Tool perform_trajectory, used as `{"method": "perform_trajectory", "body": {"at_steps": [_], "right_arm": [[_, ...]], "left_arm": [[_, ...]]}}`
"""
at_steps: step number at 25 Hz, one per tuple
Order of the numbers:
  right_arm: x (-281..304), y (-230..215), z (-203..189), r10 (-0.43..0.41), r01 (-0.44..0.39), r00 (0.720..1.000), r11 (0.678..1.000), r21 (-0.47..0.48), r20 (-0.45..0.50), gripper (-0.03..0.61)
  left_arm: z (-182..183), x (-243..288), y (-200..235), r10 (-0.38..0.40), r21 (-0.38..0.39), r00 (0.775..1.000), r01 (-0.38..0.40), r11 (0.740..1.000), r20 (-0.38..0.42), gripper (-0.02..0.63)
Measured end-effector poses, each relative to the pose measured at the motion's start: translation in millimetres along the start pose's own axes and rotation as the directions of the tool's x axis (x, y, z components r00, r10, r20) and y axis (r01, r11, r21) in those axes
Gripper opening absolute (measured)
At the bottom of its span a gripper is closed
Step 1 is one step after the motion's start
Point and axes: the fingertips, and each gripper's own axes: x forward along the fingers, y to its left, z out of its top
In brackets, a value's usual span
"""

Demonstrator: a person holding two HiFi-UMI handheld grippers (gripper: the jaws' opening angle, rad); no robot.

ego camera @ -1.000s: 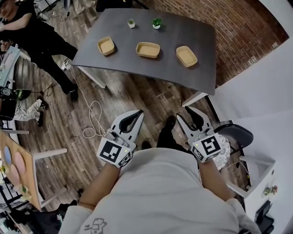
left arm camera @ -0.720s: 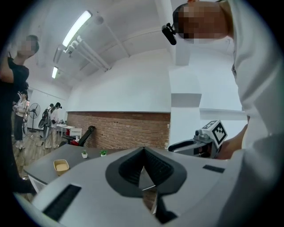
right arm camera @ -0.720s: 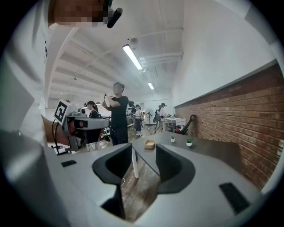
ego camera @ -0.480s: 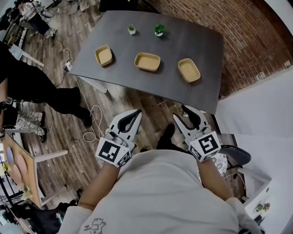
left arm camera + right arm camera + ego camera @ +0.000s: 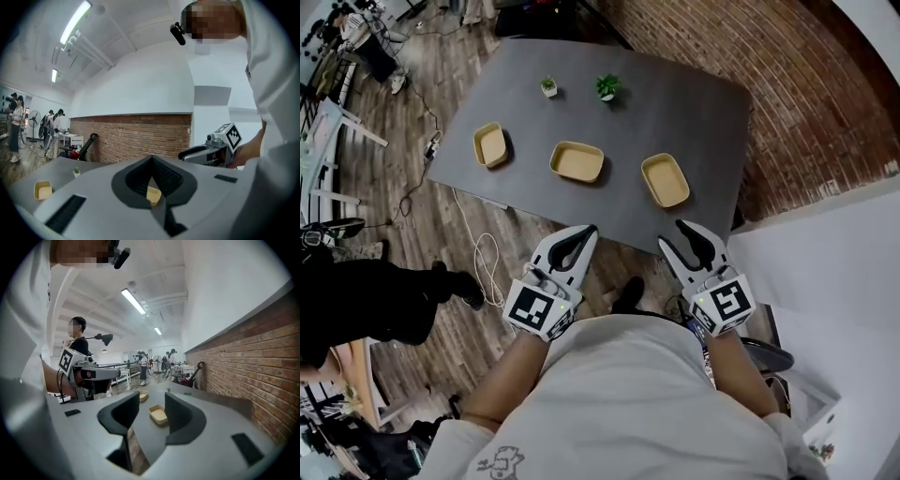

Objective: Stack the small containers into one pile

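the tabletop (image 5: 703,112) has its near edge right at the tips of both claws, wooden floor (image 5: 441,225) below and to the left, and a brick wall (image 5: 750,66) close along its far and right sides. three small containers lie in a row, well apart, none stacked: left container (image 5: 489,144), middle container (image 5: 577,161), right container (image 5: 665,179), bare tabletop around each. behind stand two potted plants, left plant (image 5: 548,85) and right plant (image 5: 607,87). the left claw (image 5: 587,231) is pressed together, empty; the right claw (image 5: 673,234) is spread, empty.
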Motion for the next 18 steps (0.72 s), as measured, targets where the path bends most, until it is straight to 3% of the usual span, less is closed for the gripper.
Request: {"method": "perform_trajectory", "body": {"at_steps": [9,18], "right_arm": [[-5.3,-62.8,28.2,-0.055,0.056,0.997,0.998,-0.016,0.050,0.175],[18.6,-97.0,5.0,-0.091,0.092,0.995,0.995,0.027,-0.032,0.173]], "left_arm": [[15.3,65.7,-2.1,-0.020,0.008,1.000,0.020,1.000,0.023,0.011],[3.4,103.5,17.2,-0.073,0.034,0.997,0.073,0.997,-0.011,0.011]]}}
